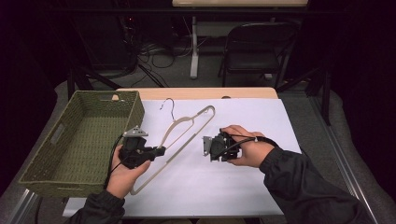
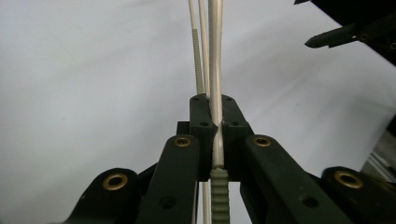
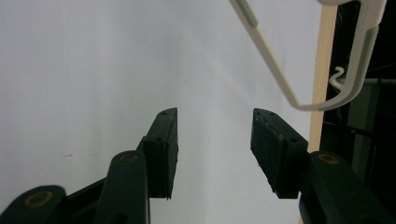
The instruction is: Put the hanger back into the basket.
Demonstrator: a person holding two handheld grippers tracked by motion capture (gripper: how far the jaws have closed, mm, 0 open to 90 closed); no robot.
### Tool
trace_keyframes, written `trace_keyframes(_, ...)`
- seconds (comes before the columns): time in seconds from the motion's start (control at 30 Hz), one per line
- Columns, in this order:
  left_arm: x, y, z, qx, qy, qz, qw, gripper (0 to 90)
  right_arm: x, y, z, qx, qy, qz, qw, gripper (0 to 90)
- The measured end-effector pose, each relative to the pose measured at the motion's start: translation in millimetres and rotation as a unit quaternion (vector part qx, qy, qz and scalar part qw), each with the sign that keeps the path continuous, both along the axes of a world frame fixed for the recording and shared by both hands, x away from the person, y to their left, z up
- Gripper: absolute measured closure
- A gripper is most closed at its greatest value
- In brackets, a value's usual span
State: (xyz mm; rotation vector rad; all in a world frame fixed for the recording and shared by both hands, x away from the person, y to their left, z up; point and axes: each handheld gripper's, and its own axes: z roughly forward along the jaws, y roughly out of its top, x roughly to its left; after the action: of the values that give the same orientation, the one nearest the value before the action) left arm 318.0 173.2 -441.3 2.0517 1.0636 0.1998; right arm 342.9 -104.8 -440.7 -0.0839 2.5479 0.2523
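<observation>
A cream plastic hanger [image 1: 190,120] with a metal hook lies slanted on the white sheet [image 1: 224,186] in the high view. My left gripper [image 1: 161,150] is shut on the hanger's lower bar, near its middle. In the left gripper view the two black jaws [image 2: 213,112] pinch the cream bar [image 2: 215,70], which runs straight up the picture. My right gripper [image 1: 205,145] is held to the right of the hanger, apart from it and pointing left toward it. Its jaws [image 3: 215,135] stand open over the sheet with nothing between them. The hanger's end [image 3: 280,79] curves past at upper right.
A green woven basket [image 1: 135,112] stands at the table's left, close to my left hand. The table's pale wooden far edge [image 1: 196,92] shows behind the sheet. A dark folding chair [image 1: 257,46] and cables stand on the floor beyond.
</observation>
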Motion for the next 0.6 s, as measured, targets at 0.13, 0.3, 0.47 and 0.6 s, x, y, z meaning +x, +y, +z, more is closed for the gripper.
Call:
trace_keyframes(0.13,-3.9,-2.0,4.8,0.021,-0.016,0.014,0.9995,86.9,0.1,-1.3,0.3,0.005,0.000,-0.001,1.0000,50.5)
trace_keyframes(0.3,-6.7,-0.7,9.1,0.032,-0.025,0.023,0.9989,86.9,-0.1,-4.0,0.5,0.010,-0.002,-0.006,0.9999,50.5)
trace_keyframes(0.47,-8.5,4.3,14.3,0.021,-0.023,0.021,0.9993,86.9,0.7,-6.7,0.7,0.015,-0.004,-0.007,0.9999,50.5)
trace_keyframes(0.6,-10.7,9.7,22.0,0.015,-0.028,0.024,0.9992,86.9,0.7,-7.9,0.0,0.017,-0.003,-0.010,0.9998,50.5)
